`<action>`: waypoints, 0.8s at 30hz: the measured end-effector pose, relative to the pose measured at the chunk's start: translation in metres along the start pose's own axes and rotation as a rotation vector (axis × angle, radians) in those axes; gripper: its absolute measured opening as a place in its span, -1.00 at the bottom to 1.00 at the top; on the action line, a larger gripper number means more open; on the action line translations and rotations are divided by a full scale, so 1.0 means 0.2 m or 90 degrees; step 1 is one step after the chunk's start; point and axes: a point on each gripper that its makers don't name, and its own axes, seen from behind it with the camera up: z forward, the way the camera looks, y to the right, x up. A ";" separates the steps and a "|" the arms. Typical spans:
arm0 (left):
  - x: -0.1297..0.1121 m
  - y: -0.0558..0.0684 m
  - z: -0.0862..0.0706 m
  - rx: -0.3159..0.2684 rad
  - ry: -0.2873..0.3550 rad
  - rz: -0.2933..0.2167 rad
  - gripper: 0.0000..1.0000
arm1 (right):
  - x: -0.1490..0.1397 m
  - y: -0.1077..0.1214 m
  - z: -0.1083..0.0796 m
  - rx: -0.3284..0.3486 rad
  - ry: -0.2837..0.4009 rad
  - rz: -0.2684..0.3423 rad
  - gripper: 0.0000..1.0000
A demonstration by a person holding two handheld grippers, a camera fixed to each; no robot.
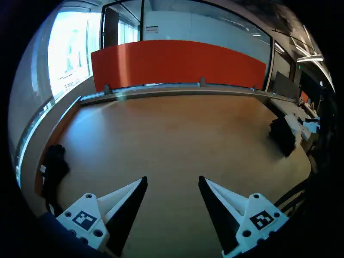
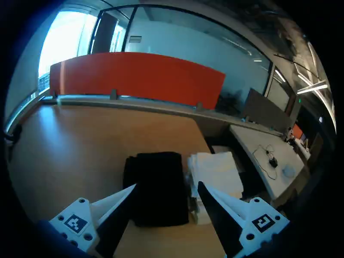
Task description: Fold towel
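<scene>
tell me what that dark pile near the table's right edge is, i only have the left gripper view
Observer: The right gripper view shows a black towel, folded into a flat rectangle on the table.
Operator: anything next to it
Observer: A stack of folded white cloth lies right beside it, nearer the table's edge.
Operator: is the right hand-held gripper holding something
Observer: No, the right hand-held gripper is open and empty, pointing at the black towel.

Wooden table (image 1: 172,129), orange partition (image 1: 176,62), bright windows (image 1: 66,56).
</scene>
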 end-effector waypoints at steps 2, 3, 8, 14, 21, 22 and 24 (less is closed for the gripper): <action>0.02 0.00 0.00 0.000 0.008 0.001 0.75 | 0.04 -0.03 -0.01 0.002 0.018 0.002 1.00; 0.03 -0.01 0.00 0.000 0.012 0.001 0.76 | 0.06 -0.04 -0.02 0.002 0.026 0.004 1.00; 0.09 -0.02 0.00 0.002 0.032 -0.003 0.75 | 0.18 -0.08 -0.06 0.000 0.077 0.021 1.00; 0.16 -0.03 -0.01 0.000 0.058 -0.008 0.75 | 0.31 -0.14 -0.11 -0.002 0.134 0.036 1.00; 0.24 -0.07 -0.02 0.009 0.091 -0.010 0.75 | 0.44 -0.20 -0.16 -0.007 0.188 0.059 1.00; 0.26 -0.07 -0.03 0.011 0.099 -0.011 0.75 | 0.46 -0.22 -0.17 -0.004 0.194 0.062 1.00; 0.29 -0.08 -0.03 0.013 0.112 -0.012 0.75 | 0.49 -0.25 -0.18 0.001 0.205 0.068 1.00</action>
